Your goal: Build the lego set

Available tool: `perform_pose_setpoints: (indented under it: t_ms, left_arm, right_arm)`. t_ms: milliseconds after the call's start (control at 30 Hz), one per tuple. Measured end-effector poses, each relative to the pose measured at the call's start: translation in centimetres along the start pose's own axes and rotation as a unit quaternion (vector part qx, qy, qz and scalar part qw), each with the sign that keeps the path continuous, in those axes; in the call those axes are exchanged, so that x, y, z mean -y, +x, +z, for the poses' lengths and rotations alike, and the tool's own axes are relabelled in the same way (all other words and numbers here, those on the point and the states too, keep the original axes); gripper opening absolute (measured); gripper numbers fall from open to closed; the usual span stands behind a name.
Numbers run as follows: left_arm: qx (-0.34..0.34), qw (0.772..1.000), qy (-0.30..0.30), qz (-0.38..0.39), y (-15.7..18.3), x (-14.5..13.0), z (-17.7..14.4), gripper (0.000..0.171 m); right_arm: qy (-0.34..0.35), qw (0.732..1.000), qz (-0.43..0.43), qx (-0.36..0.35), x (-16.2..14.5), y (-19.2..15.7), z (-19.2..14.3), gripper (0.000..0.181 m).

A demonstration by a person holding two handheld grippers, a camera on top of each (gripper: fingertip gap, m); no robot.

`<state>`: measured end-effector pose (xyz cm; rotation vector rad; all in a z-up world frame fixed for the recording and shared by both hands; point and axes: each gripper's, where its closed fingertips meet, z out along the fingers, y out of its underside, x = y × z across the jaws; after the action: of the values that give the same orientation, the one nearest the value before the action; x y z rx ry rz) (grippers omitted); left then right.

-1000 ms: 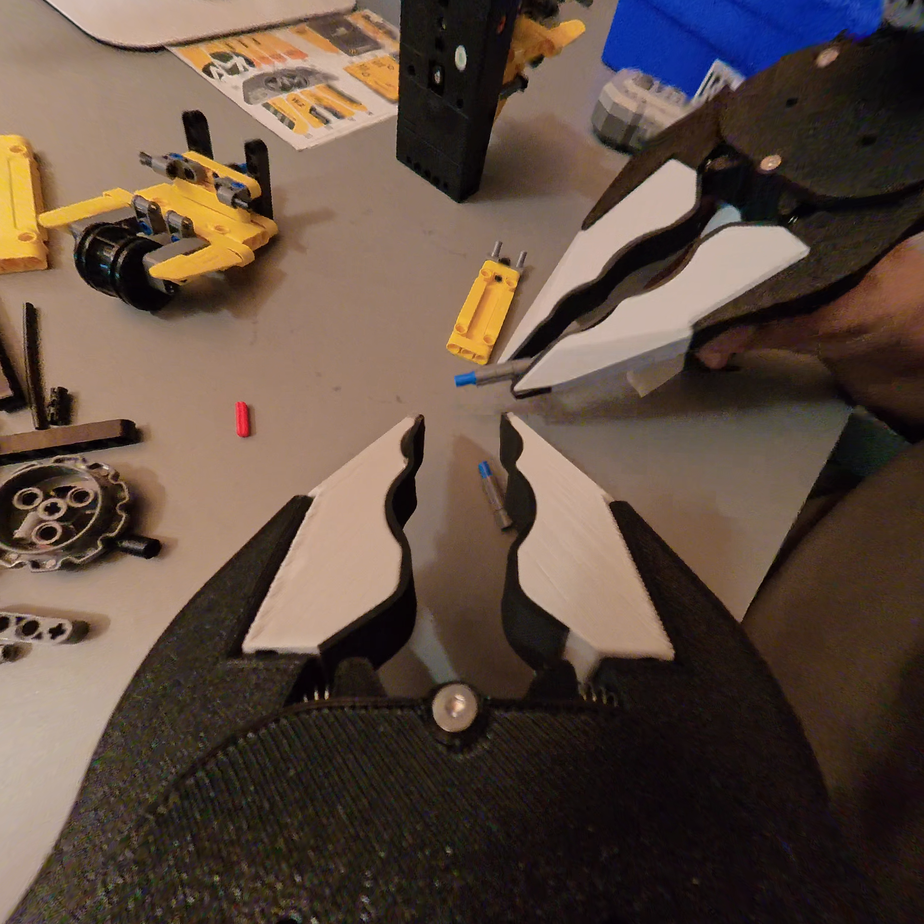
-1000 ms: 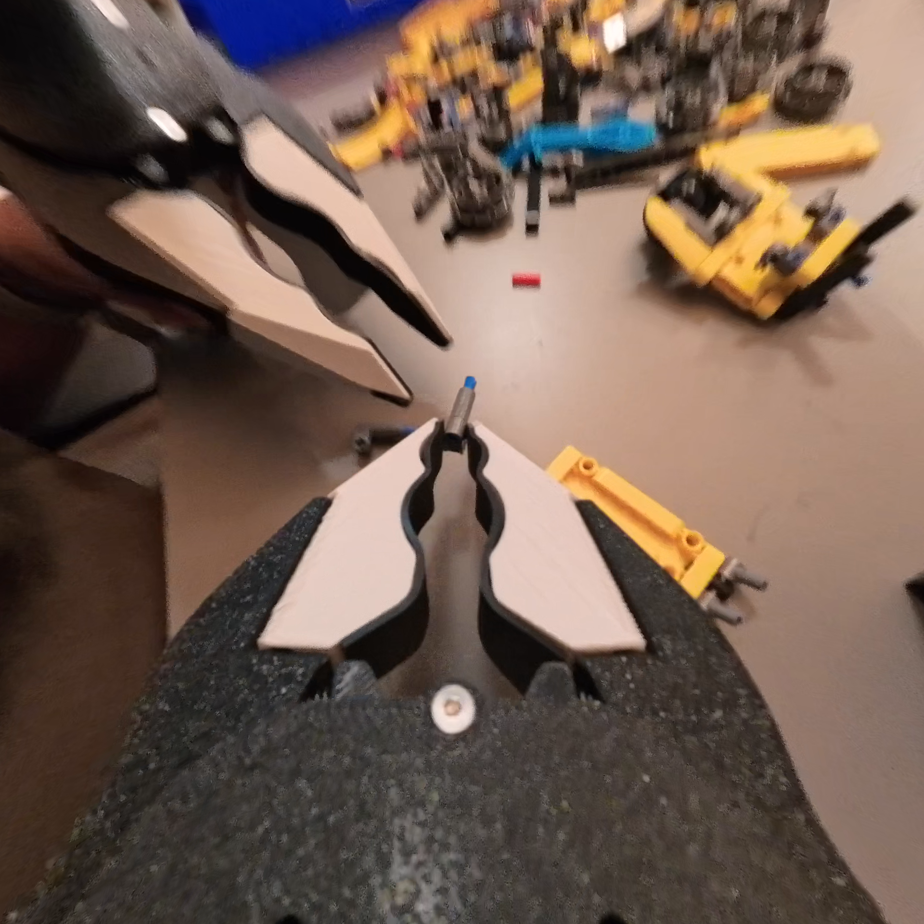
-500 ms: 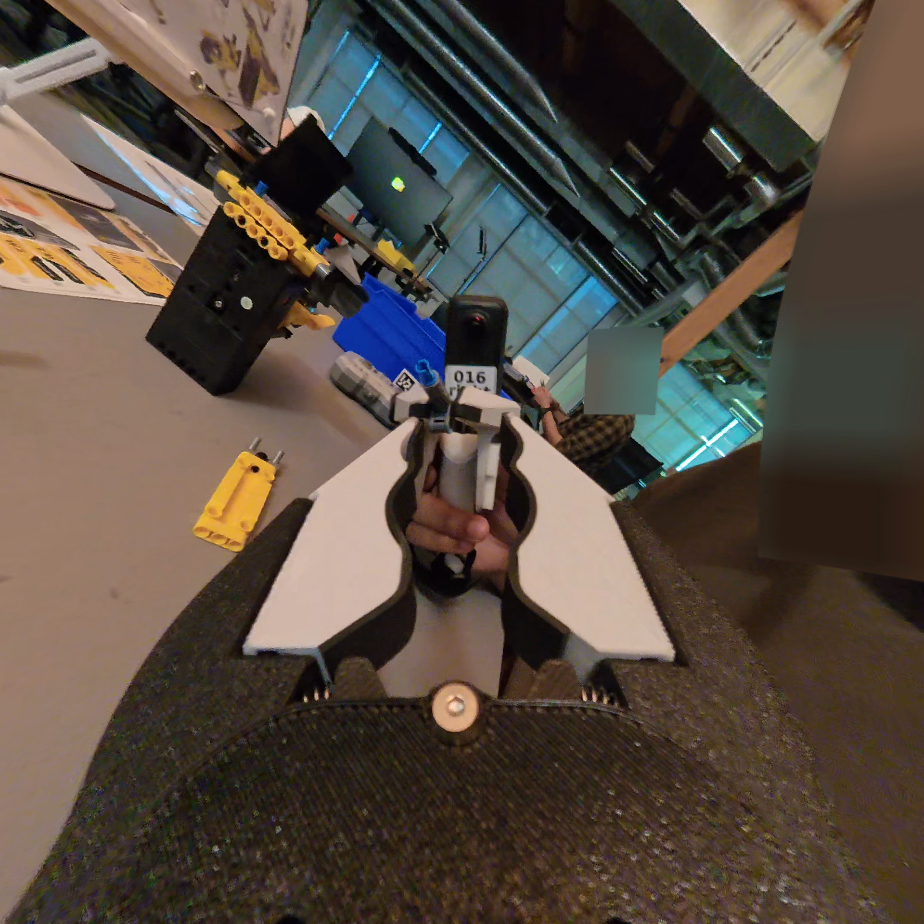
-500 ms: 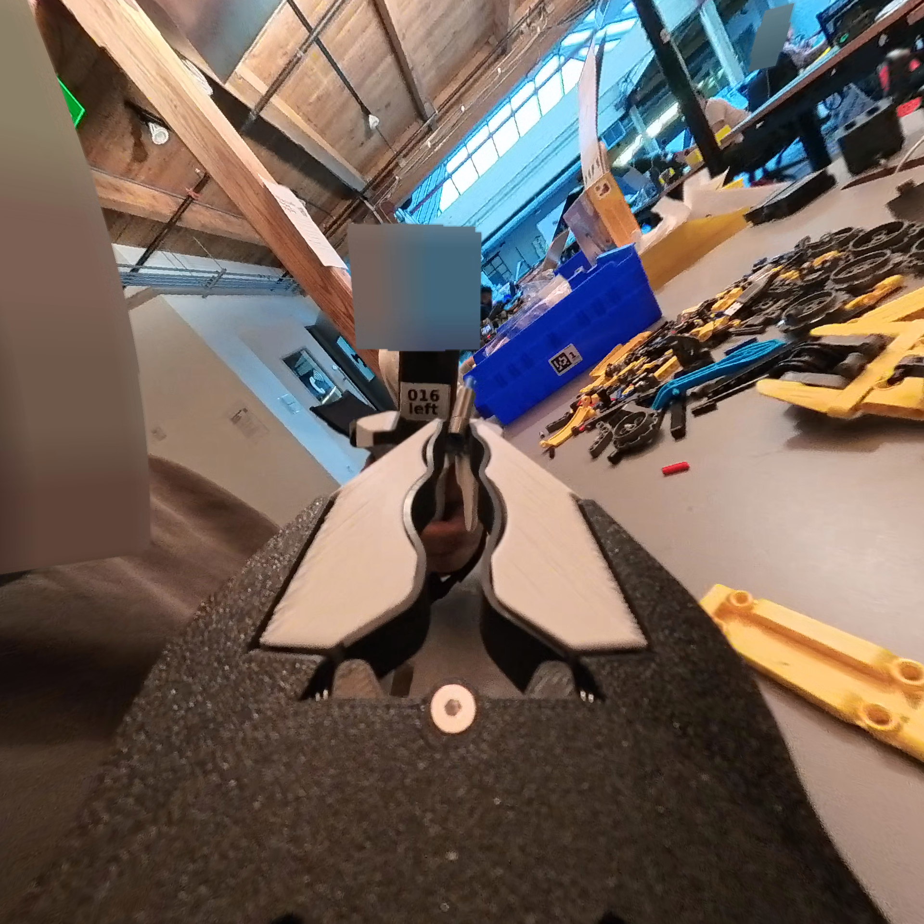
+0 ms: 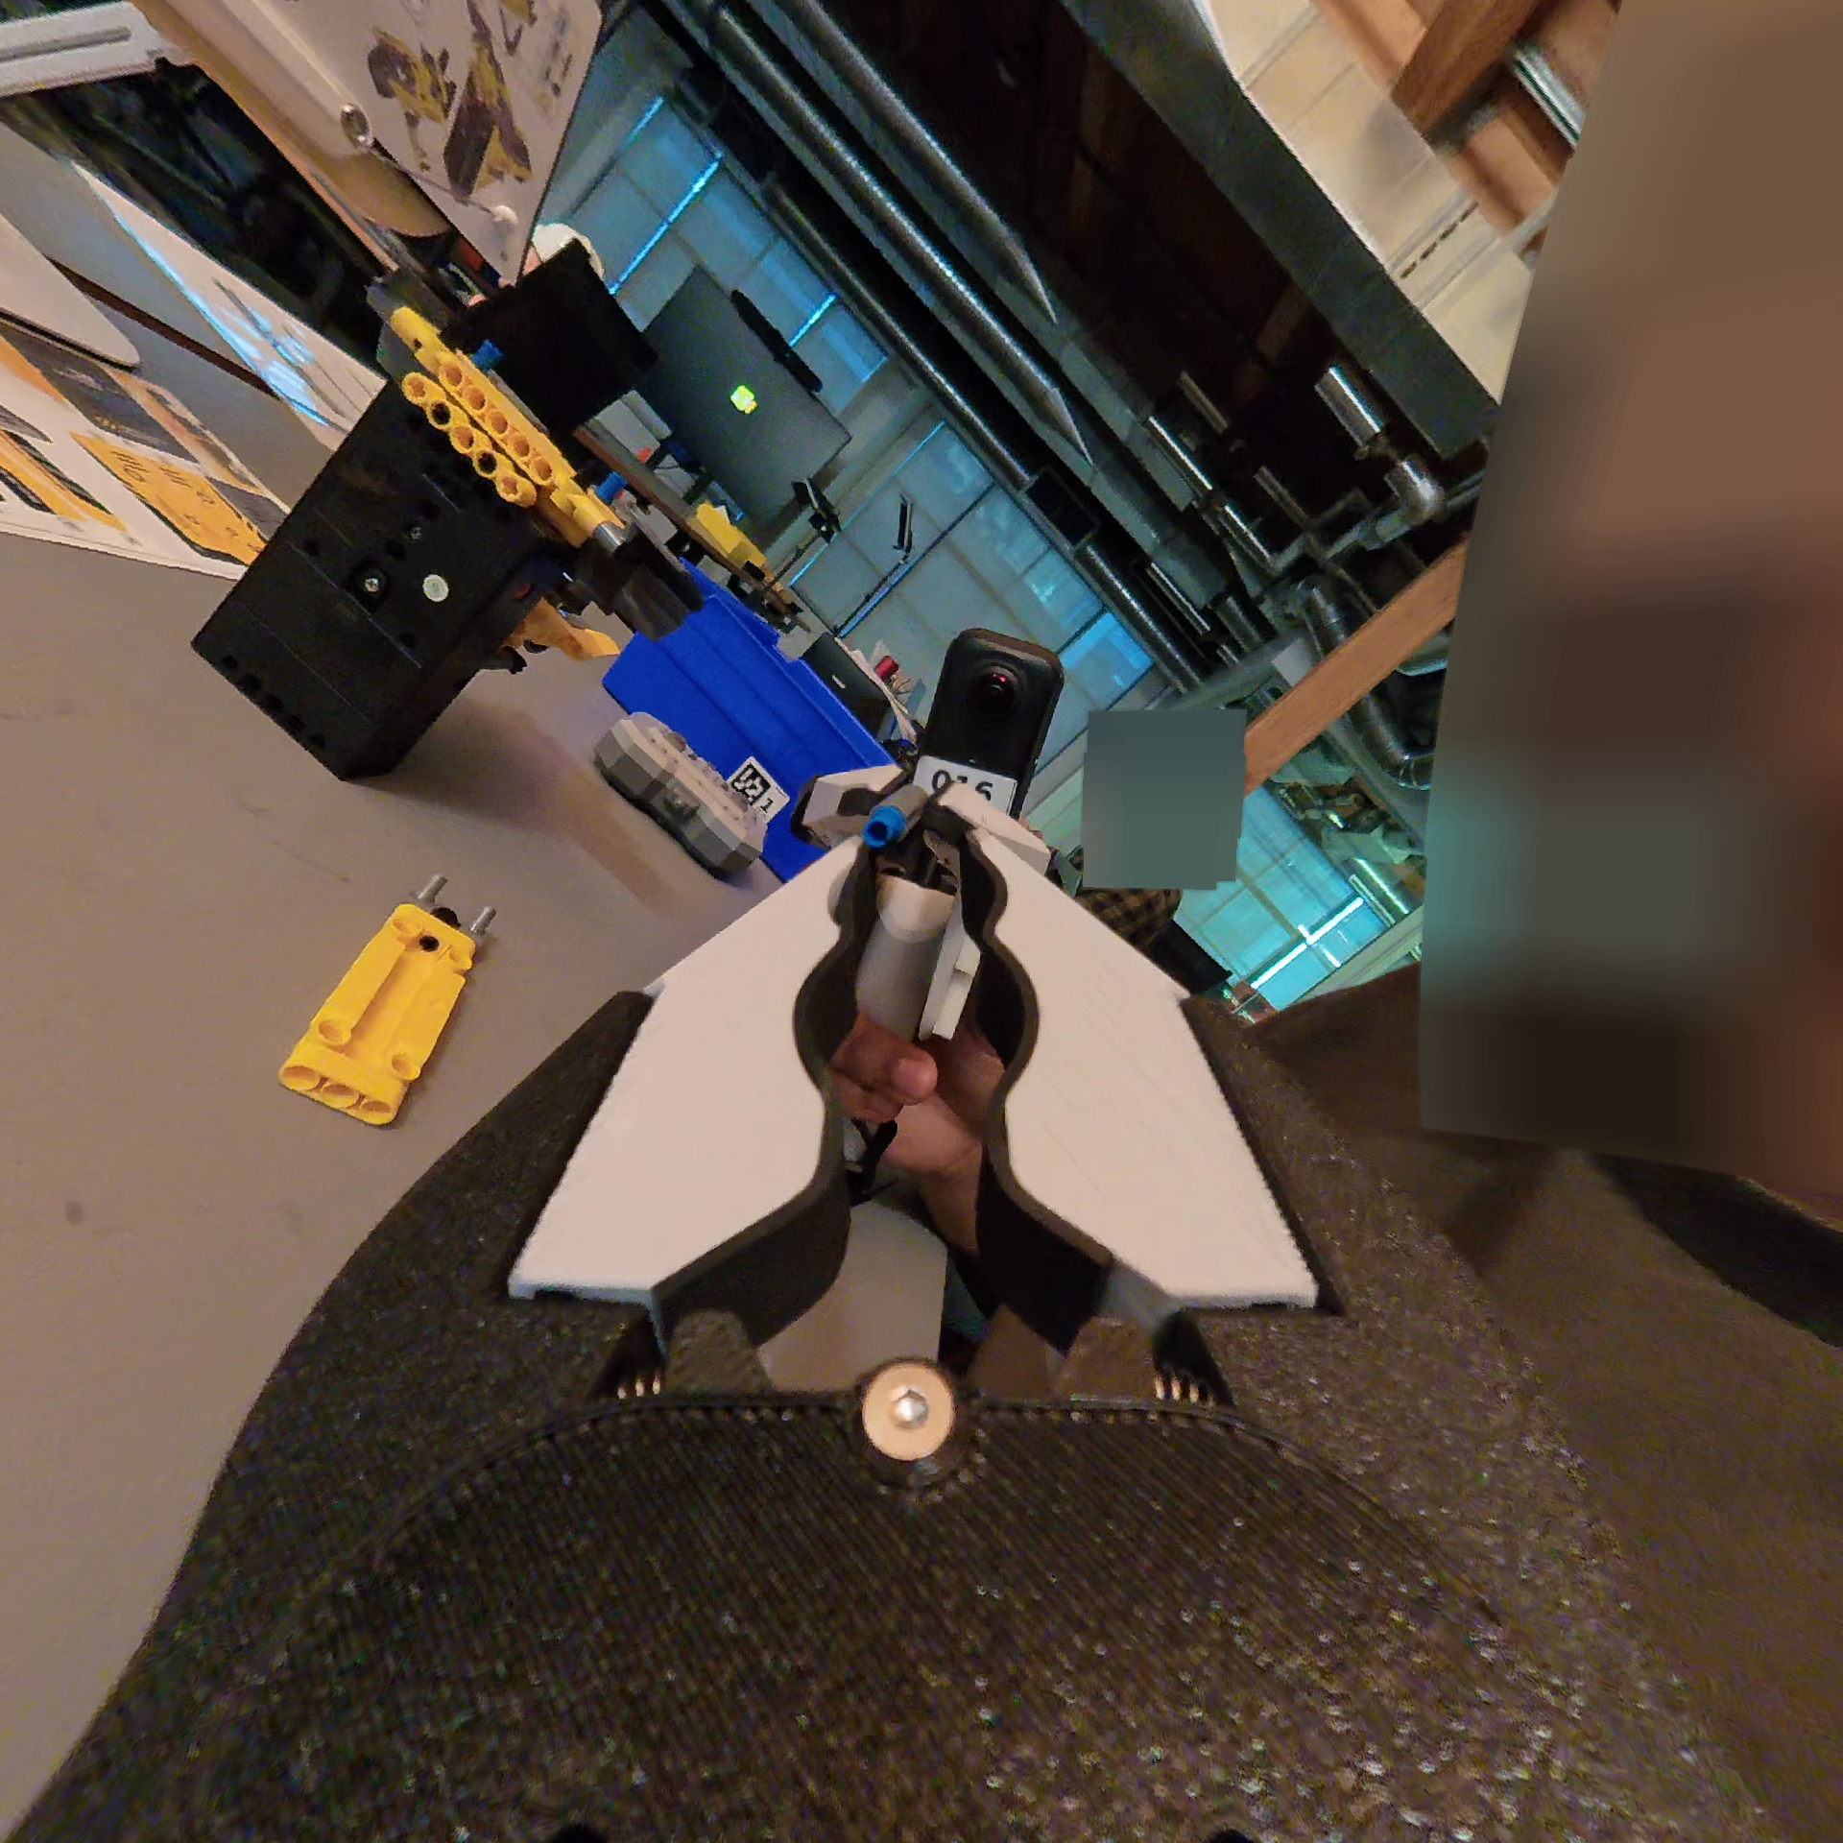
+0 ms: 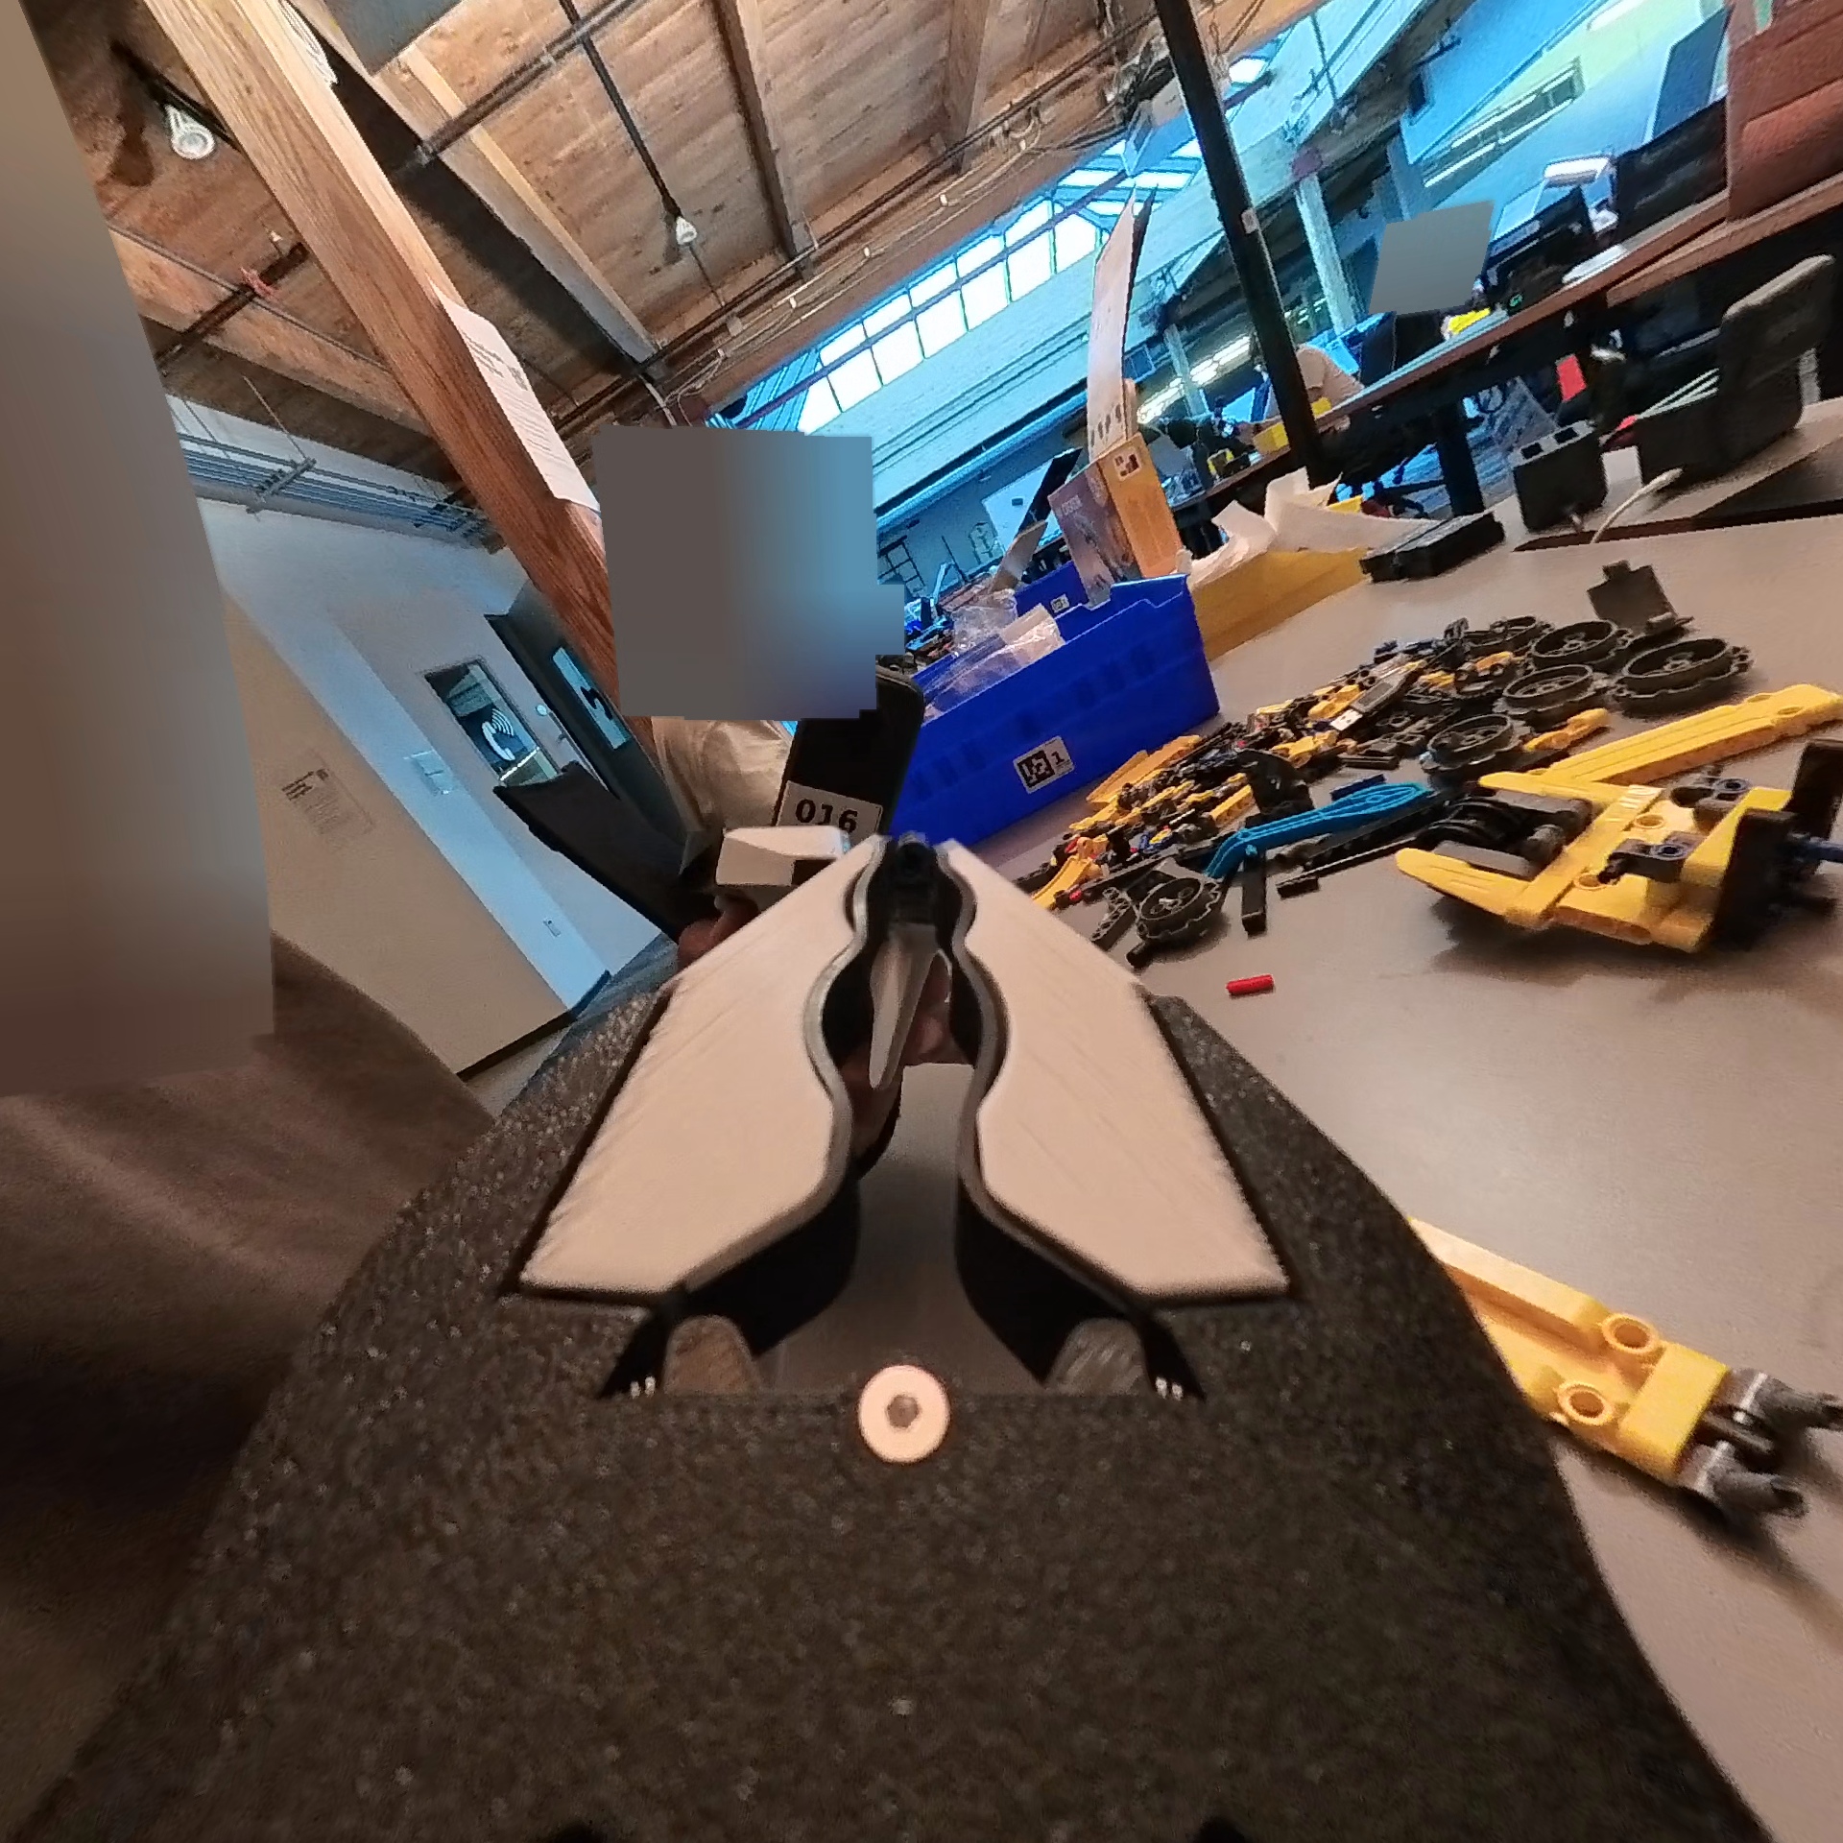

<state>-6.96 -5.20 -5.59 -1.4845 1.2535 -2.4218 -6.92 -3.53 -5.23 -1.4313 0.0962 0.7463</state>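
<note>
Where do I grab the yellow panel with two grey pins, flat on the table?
Pinch the yellow panel across its narrow width at mid-length, coming down from above: it lies flat, both long straight sides free. Avoid the grey pins at one end; probably too thin.

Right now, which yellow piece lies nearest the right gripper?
The flat yellow panel with grey pins, beside the right gripper; the forked yellow assembly lies farther.
</note>
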Motion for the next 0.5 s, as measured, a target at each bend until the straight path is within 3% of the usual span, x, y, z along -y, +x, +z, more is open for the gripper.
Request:
perform_pose_setpoints:
  t_ms: [333,500]
  left_arm:
    - [0.042,0.998,-0.008,0.038,-0.6,-0.4,0.2,0.0]
    - [0.071,0.991,-0.053,0.096,-0.6,-1.8,0.4,0.0]
  right_arm:
    - [-0.004,1.0,-0.007,-0.023,0.1,0.6,-1.0,0.009]
    - [-0.028,0.999,-0.02,-0.037,-0.6,0.9,-1.2,0.0]
